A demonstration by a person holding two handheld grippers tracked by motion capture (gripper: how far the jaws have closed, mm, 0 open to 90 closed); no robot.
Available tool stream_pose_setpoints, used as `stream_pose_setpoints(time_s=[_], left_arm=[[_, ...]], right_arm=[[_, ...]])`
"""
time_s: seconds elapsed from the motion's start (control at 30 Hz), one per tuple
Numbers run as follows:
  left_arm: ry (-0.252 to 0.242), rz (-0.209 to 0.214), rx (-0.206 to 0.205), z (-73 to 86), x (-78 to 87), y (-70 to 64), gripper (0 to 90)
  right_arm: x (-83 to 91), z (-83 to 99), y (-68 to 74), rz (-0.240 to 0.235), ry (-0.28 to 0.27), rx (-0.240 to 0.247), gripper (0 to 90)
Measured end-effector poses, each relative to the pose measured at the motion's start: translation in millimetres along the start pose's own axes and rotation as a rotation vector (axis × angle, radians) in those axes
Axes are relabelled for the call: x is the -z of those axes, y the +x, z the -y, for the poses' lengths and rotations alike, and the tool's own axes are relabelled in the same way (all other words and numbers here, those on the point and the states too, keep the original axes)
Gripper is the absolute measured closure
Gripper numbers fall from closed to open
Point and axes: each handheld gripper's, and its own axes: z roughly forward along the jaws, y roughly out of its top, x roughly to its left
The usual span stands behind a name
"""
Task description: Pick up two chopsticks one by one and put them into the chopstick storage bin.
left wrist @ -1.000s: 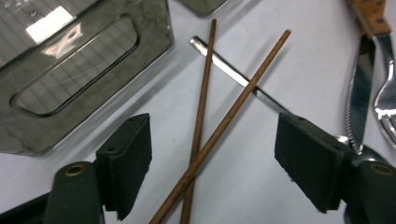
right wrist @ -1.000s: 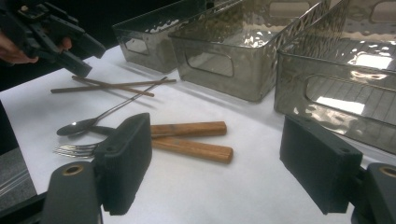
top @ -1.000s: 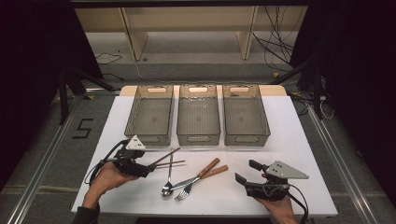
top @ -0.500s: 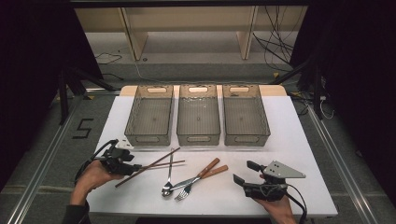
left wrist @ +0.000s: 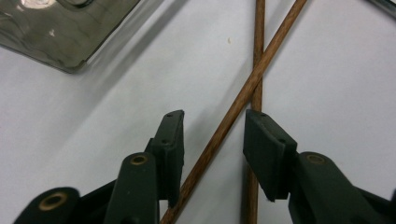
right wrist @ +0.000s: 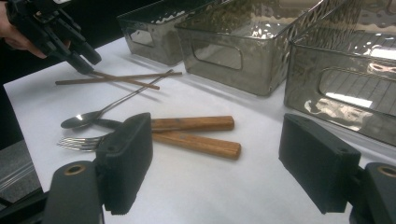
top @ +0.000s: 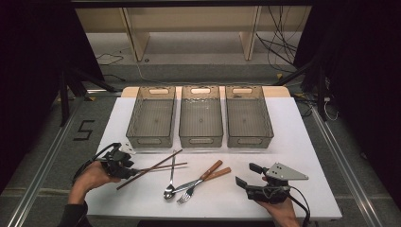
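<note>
Wooden chopsticks (top: 151, 168) lay crossed on the white table (top: 307, 156), just in front of the leftmost of three grey bins (top: 152, 116). We saw the left gripper (left wrist: 212, 140) low over them, its jaws apart, with one chopstick running between them and the other under the right-hand jaw. The right gripper (top: 246, 176) rested near the table's front edge, its jaws wide apart and holding nothing. A spoon (top: 170, 184) and a wooden-handled fork (top: 201, 182) lay between the two grippers, beside the chopsticks.
</note>
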Motion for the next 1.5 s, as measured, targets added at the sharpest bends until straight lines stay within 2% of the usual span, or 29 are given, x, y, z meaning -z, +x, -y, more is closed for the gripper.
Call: stream_pose_setpoints(time_s=[0.27,0.43,0.63,0.67,0.87,1.03,1.3,1.5], left_arm=[[0.081,0.028,-0.021,-1.3,-7.9,4.1,64.0],[0.087,0.059,-0.020,-1.1,-9.0,7.1,67.6],[0.122,0.078,-0.073,-4.8,-8.9,7.2,71.9],[0.119,0.081,-0.072,-4.9,-9.2,6.1,73.3],[0.117,0.085,-0.127,-5.1,-9.2,1.7,82.4],[0.117,0.079,-0.158,-5.0,-8.7,0.5,83.4],[0.084,0.074,-0.144,-4.3,-5.9,0.8,84.3],[0.052,0.061,-0.143,-4.9,6.2,-2.2,84.4]], right_arm=[[-0.6,0.0,-0.2,0.000,0.002,-0.003,26.7],[0.5,-0.3,-2.3,0.002,-0.005,-0.012,26.8],[0.2,-0.4,-2.1,0.009,0.000,-0.007,27.0],[0.3,-0.4,-2.1,0.009,0.001,-0.008,27.0],[0.4,-0.5,-2.0,0.010,0.003,-0.007,27.1],[0.6,-0.4,-2.3,0.009,0.004,-0.010,27.1],[0.4,-0.4,-2.3,0.010,0.005,-0.009,27.1],[0.7,-0.4,-2.4,0.009,0.005,-0.010,27.1]])
